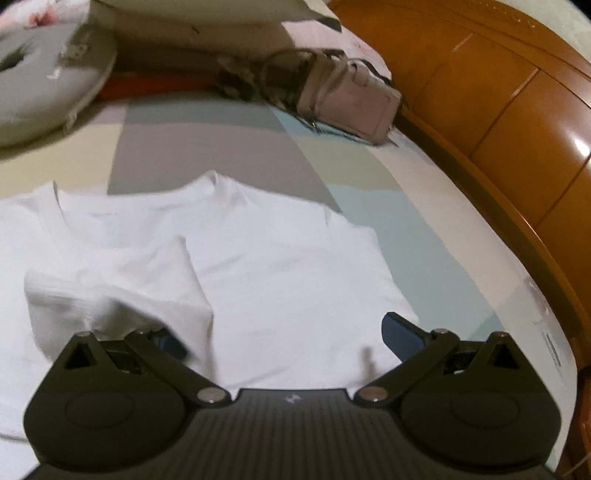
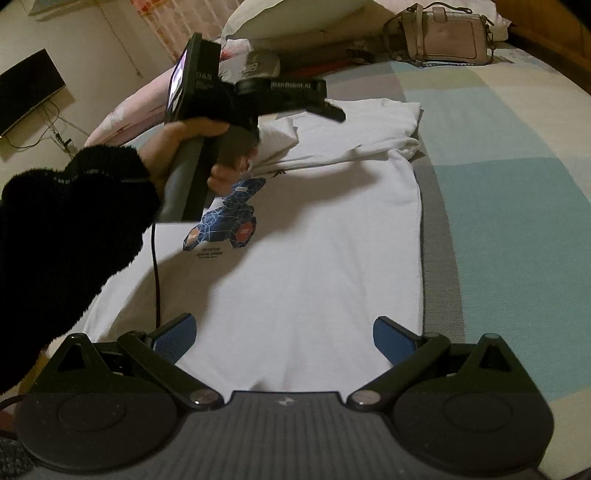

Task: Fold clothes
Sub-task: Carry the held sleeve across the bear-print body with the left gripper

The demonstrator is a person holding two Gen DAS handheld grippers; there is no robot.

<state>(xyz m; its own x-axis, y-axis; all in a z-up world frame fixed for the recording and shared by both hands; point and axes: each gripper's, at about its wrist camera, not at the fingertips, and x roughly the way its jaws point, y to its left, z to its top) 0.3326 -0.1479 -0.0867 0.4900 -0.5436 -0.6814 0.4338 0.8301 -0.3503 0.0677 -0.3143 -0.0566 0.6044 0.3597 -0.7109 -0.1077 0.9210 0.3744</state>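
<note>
Pastel patchwork bedding (image 2: pixel 517 192) covers the bed where a white T-shirt (image 2: pixel 314 258) lies partly folded. At left, the left hand-held gripper (image 1: pixel 284 338) hangs spread above it; rightward, the right hand-held gripper (image 2: pixel 284 338) is spread over its hem.

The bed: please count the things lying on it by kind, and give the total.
White T-shirt: 1
Handbag: 1
Pillow: 1
Grey ring-shaped cushion: 1
Total: 4
</note>
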